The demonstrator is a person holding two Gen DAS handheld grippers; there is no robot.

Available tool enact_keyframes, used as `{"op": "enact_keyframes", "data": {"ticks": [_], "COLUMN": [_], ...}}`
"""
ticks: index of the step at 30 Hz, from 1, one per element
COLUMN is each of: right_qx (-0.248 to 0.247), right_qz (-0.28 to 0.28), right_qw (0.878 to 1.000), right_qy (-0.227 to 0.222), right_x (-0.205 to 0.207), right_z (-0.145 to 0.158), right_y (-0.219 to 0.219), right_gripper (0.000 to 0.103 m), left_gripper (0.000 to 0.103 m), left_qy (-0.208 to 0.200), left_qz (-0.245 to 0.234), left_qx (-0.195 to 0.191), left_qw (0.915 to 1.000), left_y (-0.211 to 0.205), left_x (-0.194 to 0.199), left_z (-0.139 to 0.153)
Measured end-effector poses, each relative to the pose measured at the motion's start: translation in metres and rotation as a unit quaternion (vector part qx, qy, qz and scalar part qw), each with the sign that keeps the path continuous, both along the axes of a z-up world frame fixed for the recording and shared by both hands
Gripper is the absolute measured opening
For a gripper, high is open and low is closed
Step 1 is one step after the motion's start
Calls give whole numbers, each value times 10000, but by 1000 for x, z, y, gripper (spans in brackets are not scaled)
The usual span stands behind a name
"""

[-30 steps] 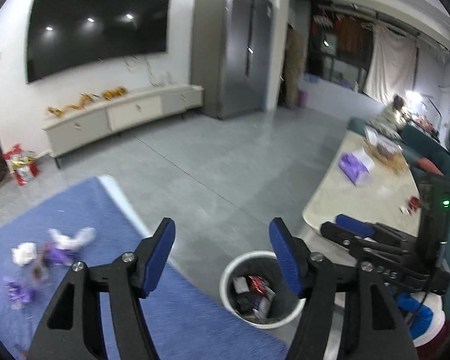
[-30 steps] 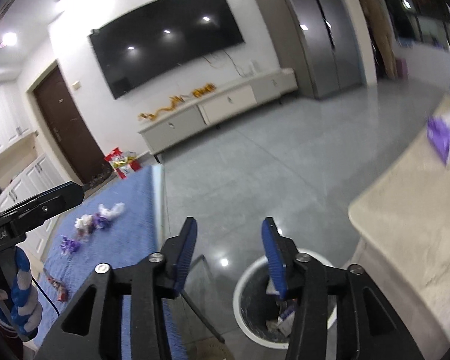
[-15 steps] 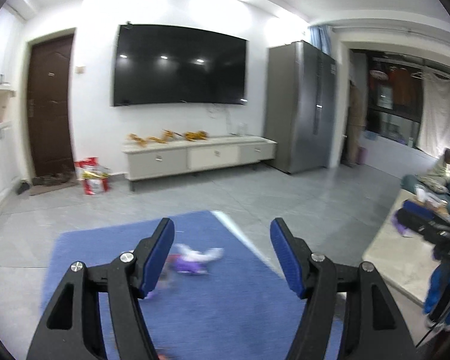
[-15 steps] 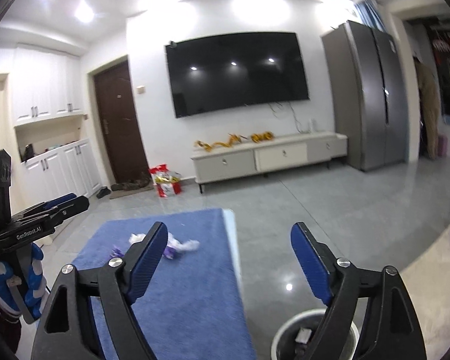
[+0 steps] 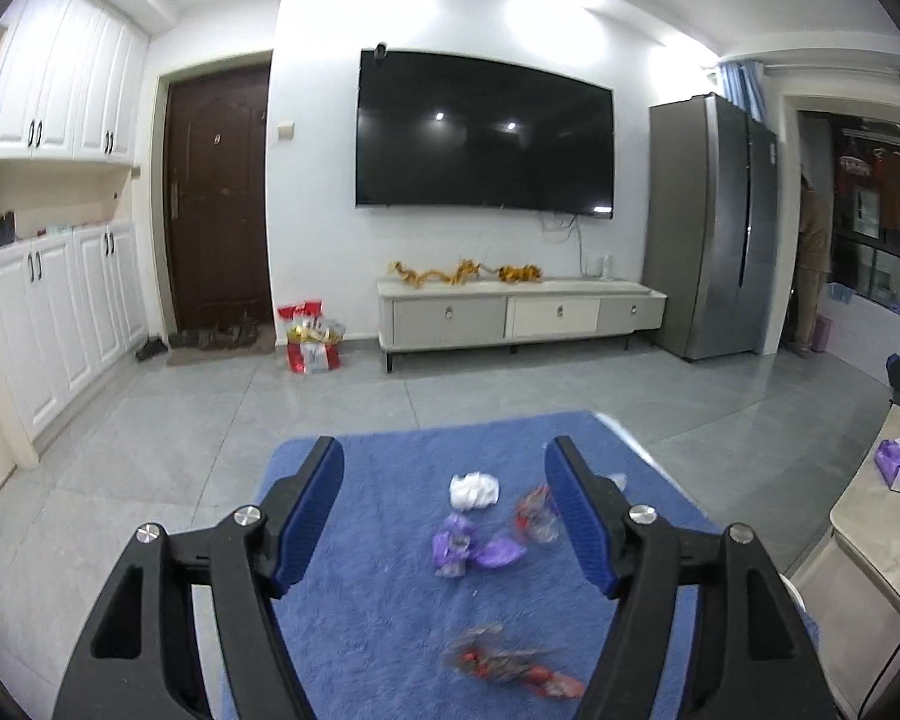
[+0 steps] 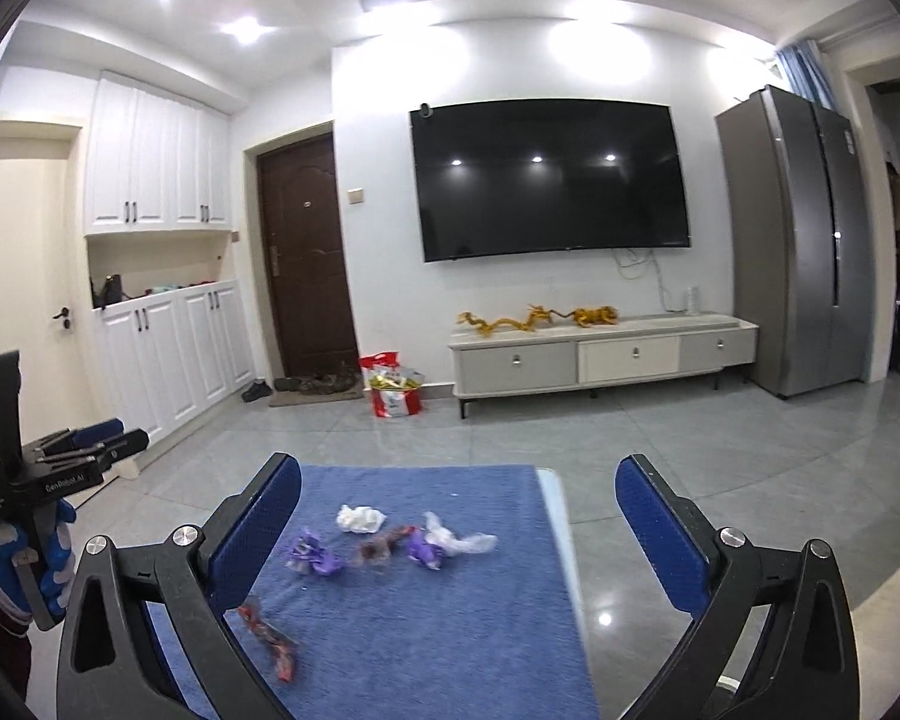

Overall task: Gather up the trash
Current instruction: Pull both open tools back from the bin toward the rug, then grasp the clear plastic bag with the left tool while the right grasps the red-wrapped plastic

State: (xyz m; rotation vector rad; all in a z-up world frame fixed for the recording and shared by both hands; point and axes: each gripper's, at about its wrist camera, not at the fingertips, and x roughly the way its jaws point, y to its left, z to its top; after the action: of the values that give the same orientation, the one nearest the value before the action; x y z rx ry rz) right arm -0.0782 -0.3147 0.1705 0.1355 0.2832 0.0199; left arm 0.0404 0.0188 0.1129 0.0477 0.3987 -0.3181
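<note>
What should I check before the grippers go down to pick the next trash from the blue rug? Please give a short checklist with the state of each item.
1. Left gripper empty, jaws opening: ok.
2. Right gripper empty, jaws opening wide: ok.
3. Trash on the blue rug in view: white crumpled paper, purple wrapper, red wrapper: ok.
4. Pieces apart enough for a single grasp: purple and red ones near the paper lie close together: cannot tell.
5. Trash bin in view: not ok.

Open air lies above the blue rug (image 5: 384, 630); only scattered wrappers (image 5: 474, 546) lie there, the marble tabletop (image 5: 870, 510) flanking right.
</note>
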Motion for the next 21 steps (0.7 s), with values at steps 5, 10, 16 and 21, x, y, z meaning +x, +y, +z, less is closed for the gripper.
{"op": "enact_keyframes", "data": {"ticks": [5, 10, 16, 21], "right_qx": [25, 221, 601, 969], "right_qz": [235, 375, 604, 944], "right_qw": [9996, 9965, 9873, 9697], "right_qy": [179, 719, 1342, 2033], "right_x": [23, 53, 98, 158], "right_z": [-14, -38, -72, -106], "right_y": [12, 15, 23, 42], "right_gripper": [103, 103, 98, 70], "left_gripper": [68, 68, 68, 67], "left_qy": [414, 1051, 1898, 2264], "left_qz": [23, -106, -304, -349], "left_qx": [77, 61, -99, -196], "left_qw": [9991, 9944, 9813, 9732], "left_y": [6, 0, -12, -19], "left_x": [13, 29, 56, 70], "left_z": [-39, -94, -160, -193]}}
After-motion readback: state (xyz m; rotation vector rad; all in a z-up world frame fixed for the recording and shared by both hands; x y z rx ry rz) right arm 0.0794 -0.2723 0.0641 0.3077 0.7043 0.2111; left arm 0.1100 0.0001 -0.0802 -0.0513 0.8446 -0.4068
